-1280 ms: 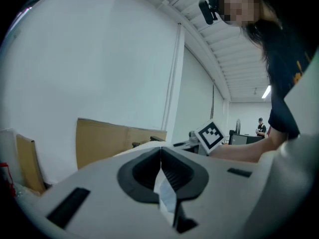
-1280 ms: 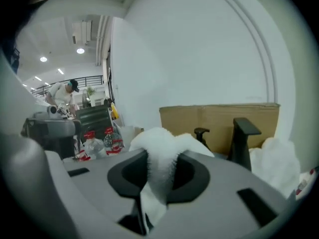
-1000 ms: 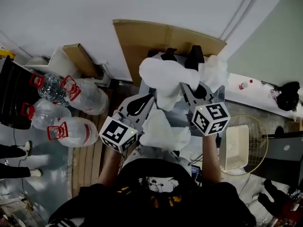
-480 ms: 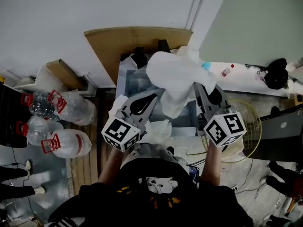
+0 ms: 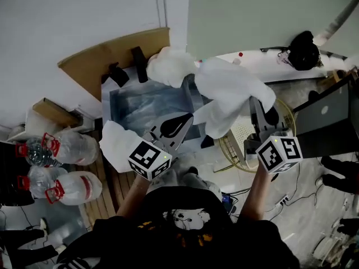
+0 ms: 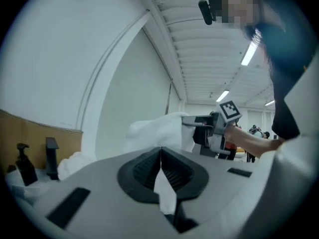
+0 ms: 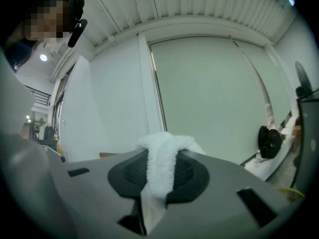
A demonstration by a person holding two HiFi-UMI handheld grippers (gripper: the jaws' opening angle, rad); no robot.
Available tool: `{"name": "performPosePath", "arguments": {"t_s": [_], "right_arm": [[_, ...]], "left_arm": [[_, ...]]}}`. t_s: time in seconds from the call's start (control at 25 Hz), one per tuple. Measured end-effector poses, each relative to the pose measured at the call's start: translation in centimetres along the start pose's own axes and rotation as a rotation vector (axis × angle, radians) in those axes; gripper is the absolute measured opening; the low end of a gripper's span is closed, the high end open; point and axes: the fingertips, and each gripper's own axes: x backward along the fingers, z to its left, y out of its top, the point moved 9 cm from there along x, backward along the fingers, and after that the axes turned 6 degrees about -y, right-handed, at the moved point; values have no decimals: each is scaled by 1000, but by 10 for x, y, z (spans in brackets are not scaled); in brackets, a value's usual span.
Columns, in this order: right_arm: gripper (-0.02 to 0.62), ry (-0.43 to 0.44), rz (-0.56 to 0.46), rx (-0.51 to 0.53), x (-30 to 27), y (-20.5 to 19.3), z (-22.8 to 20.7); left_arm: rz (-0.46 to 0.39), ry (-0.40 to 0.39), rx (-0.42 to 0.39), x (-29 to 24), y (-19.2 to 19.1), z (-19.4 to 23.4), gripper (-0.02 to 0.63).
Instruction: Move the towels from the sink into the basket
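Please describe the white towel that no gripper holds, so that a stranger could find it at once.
Find the metal sink in front of the brown cardboard sheet. At its far right corner, right of the black tap, lies a bunched white towel. The other two hang from the left gripper and the right gripper; this one lies untouched.

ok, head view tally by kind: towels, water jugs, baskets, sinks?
towels: 3
water jugs: 4
basket: 1
sink: 1
Total: 9
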Motion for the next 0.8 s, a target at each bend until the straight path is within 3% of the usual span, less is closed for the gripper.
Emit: {"name": "performPosePath", "arguments": {"t_s": [0.48, 0.8], "right_arm": [[64, -253, 82, -65, 71, -40, -149], [64, -398, 291, -93, 84, -137, -240]], "left_arm": [[73, -181, 15, -122, -17, -55, 8], [123, -269, -3, -174, -22, -75, 8]]}}
